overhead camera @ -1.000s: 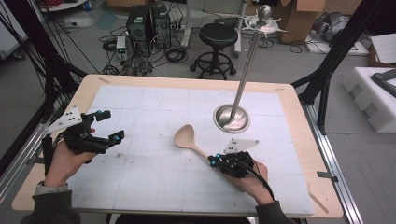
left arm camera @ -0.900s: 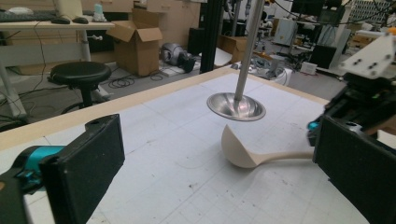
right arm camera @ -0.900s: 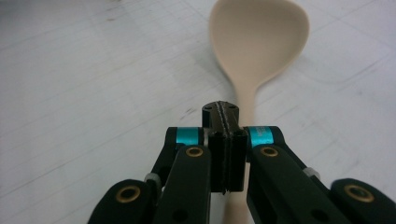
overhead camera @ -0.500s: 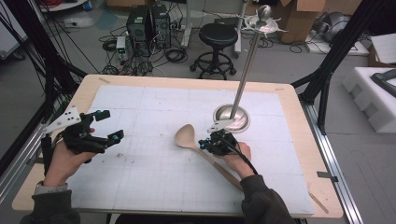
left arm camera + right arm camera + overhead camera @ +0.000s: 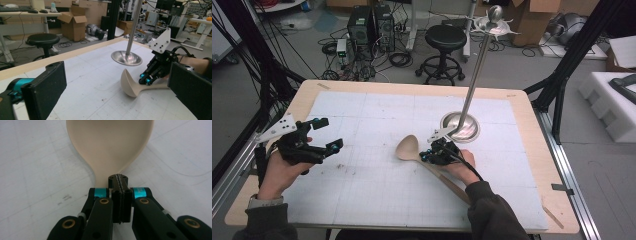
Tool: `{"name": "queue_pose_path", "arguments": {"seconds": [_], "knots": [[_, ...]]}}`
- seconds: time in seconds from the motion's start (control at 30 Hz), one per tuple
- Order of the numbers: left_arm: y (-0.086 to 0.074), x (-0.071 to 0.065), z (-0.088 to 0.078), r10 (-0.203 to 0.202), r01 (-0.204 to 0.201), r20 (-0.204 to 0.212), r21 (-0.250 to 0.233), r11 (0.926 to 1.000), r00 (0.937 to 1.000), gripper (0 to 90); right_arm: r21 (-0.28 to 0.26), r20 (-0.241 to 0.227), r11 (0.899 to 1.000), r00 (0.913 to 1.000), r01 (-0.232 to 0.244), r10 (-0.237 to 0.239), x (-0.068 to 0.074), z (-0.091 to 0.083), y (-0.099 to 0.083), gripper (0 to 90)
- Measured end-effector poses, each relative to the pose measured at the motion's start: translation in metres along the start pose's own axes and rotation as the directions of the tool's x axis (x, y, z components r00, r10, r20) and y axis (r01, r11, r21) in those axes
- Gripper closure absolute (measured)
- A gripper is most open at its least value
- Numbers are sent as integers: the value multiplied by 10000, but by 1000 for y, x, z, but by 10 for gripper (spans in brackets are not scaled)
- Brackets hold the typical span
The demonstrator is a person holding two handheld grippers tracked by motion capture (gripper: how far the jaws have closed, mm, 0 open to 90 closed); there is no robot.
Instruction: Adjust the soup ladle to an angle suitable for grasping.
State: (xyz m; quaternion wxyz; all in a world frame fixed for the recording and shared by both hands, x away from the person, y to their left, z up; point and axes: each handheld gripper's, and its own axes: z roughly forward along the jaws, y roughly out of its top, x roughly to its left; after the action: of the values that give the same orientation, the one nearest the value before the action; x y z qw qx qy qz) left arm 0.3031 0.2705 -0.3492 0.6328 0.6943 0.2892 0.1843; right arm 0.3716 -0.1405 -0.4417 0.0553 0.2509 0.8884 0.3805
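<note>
Right gripper (image 5: pixel 428 156) has slid forward along the spoon (image 5: pixel 408 148) to its neck | jaws pressed together, resting above the neck, likely to pin it | left gripper (image 5: pixel 329 134) wide, parked aside | spoon flat on table (image 5: pixel 362 210) beside metal stand (image 5: pixel 460 125)

The left hand-held gripper (image 5: pixel 323 135) is held low over the counter's (image 5: pixel 362 200) left side, jaws spread wide apart, forearm coming from the near edge. The right hand-held gripper (image 5: pixel 432 152) sits mid-counter, pointing down, its jaws pressed together pad to pad.
</note>
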Motion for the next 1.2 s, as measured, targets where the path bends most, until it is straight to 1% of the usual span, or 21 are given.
{"name": "queue_pose_path", "arguments": {"seconds": [0.17,0.2,0.27,0.37,0.4,0.47,0.53,0.6,0.63,0.77,0.83,0.9,0.93,1.0,1.1,1.2], "knots": [[0,0,0,43,-43,6,46,10000,10000,26,73,-285,9998,9994,202,-200,7,3,1,900],[0,0,1,48,-48,7,49,10000,10000,26,114,-348,9994,9988,336,-332,8,3,2,900],[0,0,1,18,-18,5,57,10000,10000,26,104,-463,9993,9983,371,-366,11,4,2,900],[0,0,1,-4,4,-6,43,10000,10000,26,207,-542,9985,9973,517,-505,16,4,4,900],[0,0,1,63,-63,7,60,10000,10000,26,241,-605,9980,9965,592,-576,17,5,4,900],[0,0,0,27,-27,2,41,10000,10000,26,286,-654,9970,9954,726,-706,19,5,5,900],[0,0,0,20,-20,1,34,10000,10000,26,298,-792,9973,9947,675,-649,22,6,6,900],[0,0,1,27,-27,4,38,10000,10000,26,362,-891,9952,9922,909,-874,25,6,8,900],[0,0,1,16,-16,-11,39,10000,10000,26,378,-1006,9950,9910,929,-887,28,7,8,900],[0,0,1,18,-18,8,30,10000,10000,26,502,-1329,9909,9841,1251,-1175,36,10,11,900],[0,0,1,23,-23,0,34,10000,10000,26,477,-1516,9887,9794,1423,-1336,41,12,12,900],[0,0,1,9,-9,-12,36,10000,10000,26,592,-1654,9860,9756,1561,-1445,46,12,14,900],[0,0,1,10,-10,-12,35,10000,10000,26,624,-1773,9831,9713,1721,-1588,49,13,15,900],[0,0,1,6,-6,15,27,10000,10000,26,665,-1927,9795,9656,1901,-1743,55,15,16,900],[0,0,1,30,-30,5,56,10000,10000,26,754,-2219,9730,9550,2182,-1969,64,18,17,900],[0,0,0,10,-10,13,25,10000,10000,26,830,-2336,9667,9478,2420,-2172,72,19,18,900]]}}
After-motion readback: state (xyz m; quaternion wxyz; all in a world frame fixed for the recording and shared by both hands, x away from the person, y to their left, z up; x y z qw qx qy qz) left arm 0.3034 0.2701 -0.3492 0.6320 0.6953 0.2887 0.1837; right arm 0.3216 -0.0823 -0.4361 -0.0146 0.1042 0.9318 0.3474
